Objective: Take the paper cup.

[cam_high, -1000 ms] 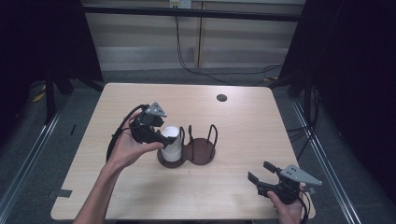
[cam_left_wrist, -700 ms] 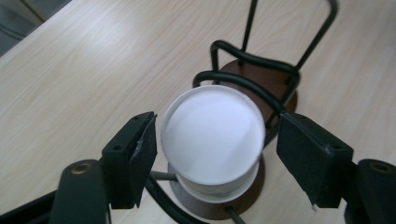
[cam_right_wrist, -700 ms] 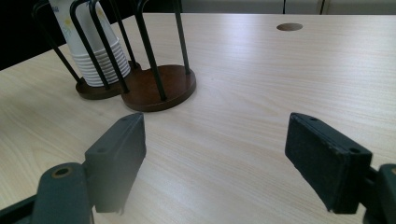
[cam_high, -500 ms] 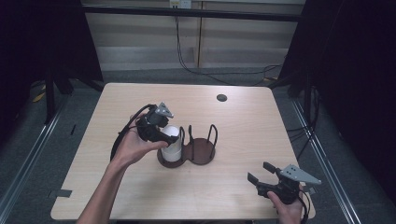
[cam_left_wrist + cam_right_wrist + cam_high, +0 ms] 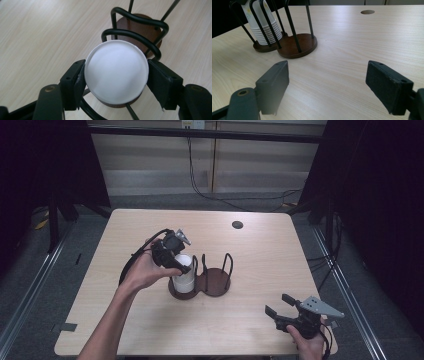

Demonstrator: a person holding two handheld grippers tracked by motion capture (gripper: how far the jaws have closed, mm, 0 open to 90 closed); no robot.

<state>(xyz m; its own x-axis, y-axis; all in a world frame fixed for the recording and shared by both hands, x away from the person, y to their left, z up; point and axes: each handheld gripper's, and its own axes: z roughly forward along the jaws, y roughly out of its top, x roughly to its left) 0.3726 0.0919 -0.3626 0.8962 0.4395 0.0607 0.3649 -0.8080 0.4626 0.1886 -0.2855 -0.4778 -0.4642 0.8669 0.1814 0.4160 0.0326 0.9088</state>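
One cup stack (image 5: 183, 272) (upside down) fills one of two holder (image 5: 216, 285) rings.

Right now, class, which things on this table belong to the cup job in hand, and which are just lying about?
In the job:
left tool, shut on the stack of paper cups
two-ring cup holder, cups in its left ring

Lying about:
right tool, open, away from the holder
round hole in the table

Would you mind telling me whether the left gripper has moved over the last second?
Yes. The left gripper has shifted slightly right, closing over the white paper cup stack in the dark wire-and-wood holder.
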